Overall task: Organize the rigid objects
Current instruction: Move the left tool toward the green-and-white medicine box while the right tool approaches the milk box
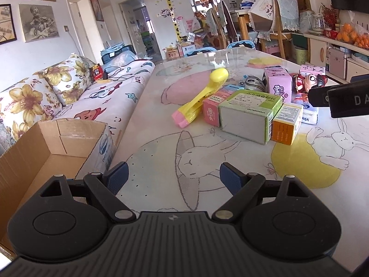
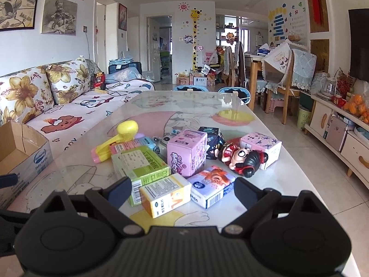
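A heap of small things lies on the rabbit-print table [image 1: 161, 138]: a green box [image 2: 140, 164], an orange-and-white box [image 2: 165, 197], a blue-and-white box [image 2: 212, 184], a pink carton [image 2: 186, 154], a yellow toy with a pink end [image 1: 203, 92] and a red-dressed doll [image 2: 242, 159]. My right gripper [image 2: 183, 185] stands open just before the heap; the orange-and-white box and the blue-and-white box lie between its fingers, which do not press on them. My left gripper [image 1: 173, 170] is open over bare table, short of the heap, with nothing between its fingers.
An open cardboard box [image 1: 46, 152] stands off the table's left edge, beside a flowered sofa [image 1: 69, 92]. A pale pink patterned box [image 2: 261, 146] and a dark box [image 2: 212, 138] lie behind the doll. Chairs and a cabinet stand to the right.
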`<action>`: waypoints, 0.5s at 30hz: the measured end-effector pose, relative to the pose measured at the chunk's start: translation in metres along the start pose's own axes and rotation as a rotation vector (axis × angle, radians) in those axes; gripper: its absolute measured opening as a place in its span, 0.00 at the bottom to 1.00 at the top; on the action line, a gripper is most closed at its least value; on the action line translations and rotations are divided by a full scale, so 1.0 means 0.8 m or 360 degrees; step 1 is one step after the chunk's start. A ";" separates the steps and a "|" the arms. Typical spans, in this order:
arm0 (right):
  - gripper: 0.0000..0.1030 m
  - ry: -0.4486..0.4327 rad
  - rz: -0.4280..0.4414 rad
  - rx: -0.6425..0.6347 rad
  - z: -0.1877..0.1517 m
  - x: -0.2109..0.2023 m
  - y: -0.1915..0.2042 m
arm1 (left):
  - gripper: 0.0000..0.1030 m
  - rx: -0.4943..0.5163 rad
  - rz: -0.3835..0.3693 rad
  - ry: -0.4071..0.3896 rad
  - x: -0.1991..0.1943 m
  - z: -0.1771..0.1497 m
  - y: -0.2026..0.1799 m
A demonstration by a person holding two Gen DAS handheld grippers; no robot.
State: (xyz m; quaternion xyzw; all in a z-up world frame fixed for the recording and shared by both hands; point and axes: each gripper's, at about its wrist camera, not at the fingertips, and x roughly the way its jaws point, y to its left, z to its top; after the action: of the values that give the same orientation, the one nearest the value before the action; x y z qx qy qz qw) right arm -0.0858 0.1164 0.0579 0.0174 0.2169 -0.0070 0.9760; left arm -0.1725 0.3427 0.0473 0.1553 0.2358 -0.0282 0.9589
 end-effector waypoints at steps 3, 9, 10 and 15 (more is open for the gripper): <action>0.93 0.0016 -0.0020 0.0004 -0.001 0.007 -0.007 | 1.00 -0.0017 -0.0015 0.0029 -0.001 -0.003 -0.005; 0.94 0.0054 -0.0070 0.0021 -0.004 0.021 -0.026 | 1.00 -0.0062 -0.0033 0.0070 -0.002 -0.002 -0.011; 0.94 0.0061 -0.0075 0.0023 -0.005 0.023 -0.028 | 1.00 -0.0066 -0.0032 0.0070 -0.003 -0.001 -0.013; 0.95 0.0085 -0.0109 0.0012 -0.008 0.039 -0.038 | 1.00 -0.0107 -0.0047 0.0077 -0.012 0.001 -0.020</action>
State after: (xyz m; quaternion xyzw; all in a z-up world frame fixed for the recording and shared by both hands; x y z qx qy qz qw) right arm -0.0612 0.0862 0.0381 0.0139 0.2434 -0.0408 0.9690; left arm -0.1828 0.3267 0.0480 0.1200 0.2620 -0.0307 0.9571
